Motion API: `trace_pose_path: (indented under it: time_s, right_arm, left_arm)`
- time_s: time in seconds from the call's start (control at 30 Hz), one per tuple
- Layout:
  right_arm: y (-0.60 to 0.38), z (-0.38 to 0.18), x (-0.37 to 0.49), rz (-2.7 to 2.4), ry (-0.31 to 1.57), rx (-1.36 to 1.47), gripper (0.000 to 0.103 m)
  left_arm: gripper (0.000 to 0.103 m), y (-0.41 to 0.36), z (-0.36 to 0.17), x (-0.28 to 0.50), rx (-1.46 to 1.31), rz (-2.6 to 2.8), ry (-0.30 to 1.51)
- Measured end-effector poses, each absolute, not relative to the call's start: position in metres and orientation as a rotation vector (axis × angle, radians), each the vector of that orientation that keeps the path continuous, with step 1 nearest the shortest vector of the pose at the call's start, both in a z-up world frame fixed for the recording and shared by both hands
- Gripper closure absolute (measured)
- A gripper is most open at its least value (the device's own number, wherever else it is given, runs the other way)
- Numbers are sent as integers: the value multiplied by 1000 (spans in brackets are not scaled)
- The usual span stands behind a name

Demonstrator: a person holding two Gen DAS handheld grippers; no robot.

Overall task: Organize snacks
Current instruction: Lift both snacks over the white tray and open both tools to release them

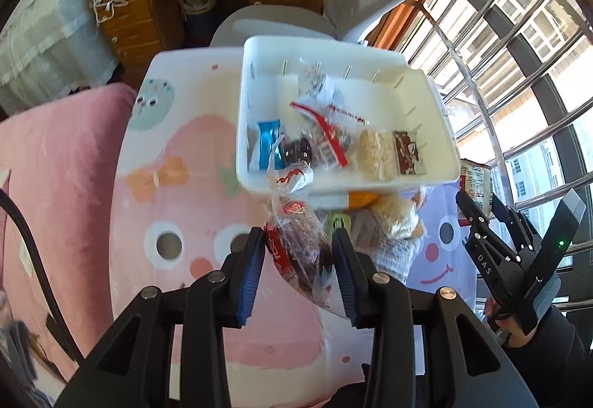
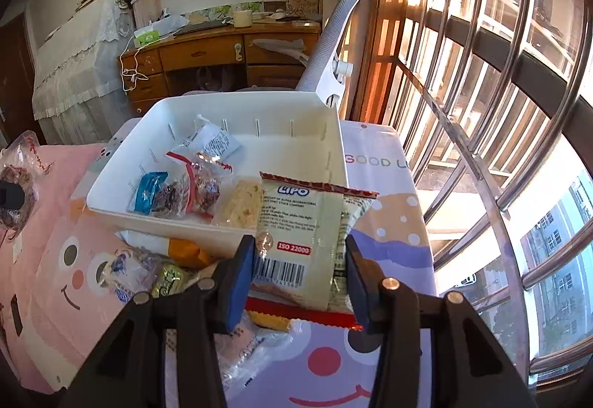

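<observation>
**Left wrist view: both grippers loaded short of the bin**

Your left gripper is clamped on a crinkly clear wrapper with red print and a dark snack; your right gripper pinches a cream Lipo biscuit packet with red edges. Both hang just in front of the white rectangular plastic bin. The slack wrapper could slip, or catch the bin's near rim and drop among the loose snacks lying before the bin.
</observation>
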State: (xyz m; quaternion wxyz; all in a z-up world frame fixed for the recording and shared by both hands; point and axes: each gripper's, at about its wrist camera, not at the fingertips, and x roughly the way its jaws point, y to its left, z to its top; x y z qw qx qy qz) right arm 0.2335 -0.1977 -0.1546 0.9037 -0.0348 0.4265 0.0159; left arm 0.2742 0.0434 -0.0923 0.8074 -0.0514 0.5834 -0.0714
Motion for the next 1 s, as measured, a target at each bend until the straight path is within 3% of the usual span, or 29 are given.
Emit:
trace_pose_path:
  time_s: [0.53, 0.6, 0.63, 1.0]
  right_arm:
    - [-166, -147, 289, -18, 841, -34, 56]
    - [-165, -149, 293, -23, 855, -27, 54]
    - [-164, -152, 295, -28, 868, -23, 53]
    - [-173, -159, 285, -63, 924, 23, 45]
  left_arm:
    - [66, 51, -96, 353, -59, -237, 1196]
    - [48, 49, -100, 357, -56, -245, 1194]
    - [34, 48, -102, 358, -55, -250, 1199]
    - [28, 45, -104, 351, -44, -213, 1224]
